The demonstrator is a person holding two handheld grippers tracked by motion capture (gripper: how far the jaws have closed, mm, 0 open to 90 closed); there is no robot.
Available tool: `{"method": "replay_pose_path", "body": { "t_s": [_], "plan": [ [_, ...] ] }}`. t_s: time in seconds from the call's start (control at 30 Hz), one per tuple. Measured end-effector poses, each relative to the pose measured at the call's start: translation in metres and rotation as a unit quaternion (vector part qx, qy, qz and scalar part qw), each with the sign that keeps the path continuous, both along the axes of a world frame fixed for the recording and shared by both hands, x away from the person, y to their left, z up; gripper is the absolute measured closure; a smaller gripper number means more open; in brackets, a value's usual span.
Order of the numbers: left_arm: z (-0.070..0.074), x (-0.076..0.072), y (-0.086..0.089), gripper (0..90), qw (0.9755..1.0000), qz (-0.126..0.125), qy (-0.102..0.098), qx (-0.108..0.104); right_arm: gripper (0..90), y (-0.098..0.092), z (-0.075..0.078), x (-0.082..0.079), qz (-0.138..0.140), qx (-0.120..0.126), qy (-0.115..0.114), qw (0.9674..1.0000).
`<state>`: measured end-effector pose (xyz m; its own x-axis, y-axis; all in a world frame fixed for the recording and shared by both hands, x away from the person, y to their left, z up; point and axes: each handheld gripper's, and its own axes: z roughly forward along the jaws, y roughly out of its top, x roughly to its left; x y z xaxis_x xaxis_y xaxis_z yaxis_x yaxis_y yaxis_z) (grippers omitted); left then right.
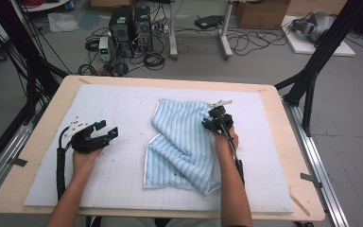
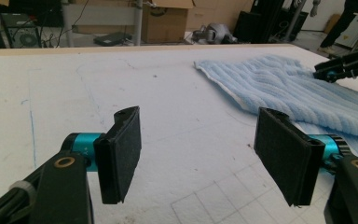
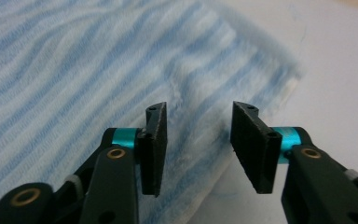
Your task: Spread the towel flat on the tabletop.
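On the left side of the white gridded mat (image 1: pixel 123 179), the person's left forearm (image 1: pixel 71 198) comes up from the near edge, running straight and slightly inward. Its hand (image 1: pixel 86 156) rests low over the mat with the left gripper (image 1: pixel 109 130) pointing toward the middle of the table, roughly level. Seen along that gripper's own camera, its two black pads (image 2: pixel 121 154) stand wide apart with bare mat between them and nothing in their grasp; the gripper (image 2: pixel 196 158) hovers well apart from the cloth.

Near the middle lies the light blue striped towel (image 1: pixel 182 146), rumpled and partly folded over itself, its far edge toward the back of the mat and a loose corner reaching to the near side by the right forearm.

At the right, the other forearm (image 1: pixel 234 189) rises from the near edge alongside the towel's right border, wrist bent so that the right gripper (image 1: pixel 212 120) tips forward and down over the towel's upper right part. In the right gripper view, the right gripper (image 3: pixel 198 140) has its jaws parted, with towel (image 3: pixel 74 70) fabric lying beneath the gap close to the towel's edge; the pads (image 3: pixel 156 144) do not press on it. White mat (image 3: pixel 335 70) shows just beyond that edge.
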<state>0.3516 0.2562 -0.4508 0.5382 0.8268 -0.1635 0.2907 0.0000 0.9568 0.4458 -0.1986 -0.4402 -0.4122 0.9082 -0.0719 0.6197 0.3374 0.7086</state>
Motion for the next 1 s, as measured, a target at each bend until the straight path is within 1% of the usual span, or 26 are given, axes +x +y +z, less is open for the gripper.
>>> {"method": "replay_pose_path", "body": {
  "t_s": [0.03,0.07,0.1,0.13,0.17,0.23,0.3,0.33,0.37,0.43,0.53,0.57,0.6,0.63,0.67,0.7,0.73,0.77,0.8,0.83,0.87,0.9,0.93,1.0],
  "plan": [
    [0.000,0.000,0.000,32.2,1.0000,0.000,0.000,0.000,63.6,-0.002,-0.002,0.000,0.000,0.011,0.004,0.9999],
    [0.000,0.000,0.000,32.3,1.0000,0.001,0.000,0.001,75.6,-0.003,-0.002,-0.001,0.007,0.026,0.009,0.9996],
    [0.000,0.000,0.000,32.3,1.0000,0.001,0.000,0.001,83.9,-0.002,-0.001,-0.001,0.012,0.019,0.009,0.9997],
    [0.000,0.000,0.000,32.3,1.0000,0.000,0.000,0.000,85.1,0.000,0.000,-0.002,0.019,-0.005,0.002,0.9998],
    [0.000,0.000,0.000,32.3,1.0000,0.001,0.000,0.000,85.3,0.001,0.002,-0.003,0.017,-0.023,-0.007,0.9996],
    [0.000,0.000,0.000,32.4,1.0000,0.002,0.001,0.001,85.5,-0.004,0.006,-0.004,-0.007,-0.029,-0.022,0.9993],
    [0.000,0.000,0.000,32.4,1.0000,0.001,0.000,0.002,85.4,-0.011,0.008,-0.004,-0.036,-0.044,-0.040,0.9976],
    [0.000,0.000,-0.001,32.3,1.0000,0.002,0.000,0.002,85.3,-0.014,0.009,-0.004,-0.047,-0.050,-0.044,0.9967],
    [0.000,0.000,-0.001,32.3,1.0000,0.002,-0.001,0.003,85.2,-0.018,0.010,-0.004,-0.071,-0.062,-0.051,0.9943],
    [0.000,0.000,-0.001,32.3,1.0000,0.002,0.000,0.002,84.9,-0.024,0.010,-0.004,-0.104,-0.078,-0.056,0.9899],
    [0.000,0.000,-0.001,32.3,1.0000,0.002,0.000,0.003,82.5,-0.030,0.009,-0.004,-0.130,-0.092,-0.051,0.9858],
    [0.000,0.000,-0.001,32.4,1.0000,0.002,0.000,0.004,80.8,-0.032,0.009,-0.005,-0.134,-0.096,-0.051,0.9850],
    [0.000,0.000,-0.001,32.3,1.0000,0.002,0.000,0.005,78.2,-0.034,0.009,-0.006,-0.139,-0.093,-0.056,0.9844],
    [0.000,0.000,-0.001,32.3,1.0000,0.001,0.000,0.005,72.3,-0.037,0.010,-0.007,-0.141,-0.074,-0.056,0.9856],
    [0.000,0.000,-0.001,32.3,1.0000,0.001,0.000,0.005,67.0,-0.038,0.010,-0.008,-0.137,-0.060,-0.057,0.9871],
    [0.000,0.000,-0.001,32.3,1.0000,0.001,0.001,0.005,62.7,-0.039,0.011,-0.010,-0.131,-0.048,-0.060,0.9884],
    [0.000,0.000,-0.001,32.3,1.0000,0.001,0.000,0.006,56.1,-0.040,0.011,-0.012,-0.122,-0.031,-0.064,0.9900],
    [0.000,0.000,-0.002,32.2,1.0000,0.000,0.000,0.006,52.8,-0.041,0.012,-0.014,-0.115,-0.016,-0.065,0.9911],
    [0.001,0.001,-0.001,31.9,1.0000,0.001,0.003,0.008,50.7,-0.042,0.013,-0.017,-0.115,-0.007,-0.066,0.9911],
    [0.001,0.000,-0.002,30.7,0.9999,0.006,0.003,0.008,49.1,-0.043,0.013,-0.021,-0.110,0.009,-0.071,0.9914],
    [0.001,0.000,-0.002,29.7,0.9999,0.009,0.003,0.009,45.6,-0.045,0.014,-0.025,-0.102,0.029,-0.074,0.9916],
    [0.001,0.001,-0.001,29.5,0.9999,0.008,0.003,0.007,42.3,-0.046,0.015,-0.029,-0.098,0.043,-0.079,0.9911],
    [0.001,0.001,-0.001,29.5,0.9999,0.010,0.004,0.004,41.0,-0.048,0.017,-0.035,-0.094,0.056,-0.083,0.9905],
    [0.001,0.001,-0.001,29.0,1.0000,0.007,0.005,-0.003,38.3,-0.051,0.018,-0.044,-0.085,0.072,-0.088,0.9899]
  ]
}}
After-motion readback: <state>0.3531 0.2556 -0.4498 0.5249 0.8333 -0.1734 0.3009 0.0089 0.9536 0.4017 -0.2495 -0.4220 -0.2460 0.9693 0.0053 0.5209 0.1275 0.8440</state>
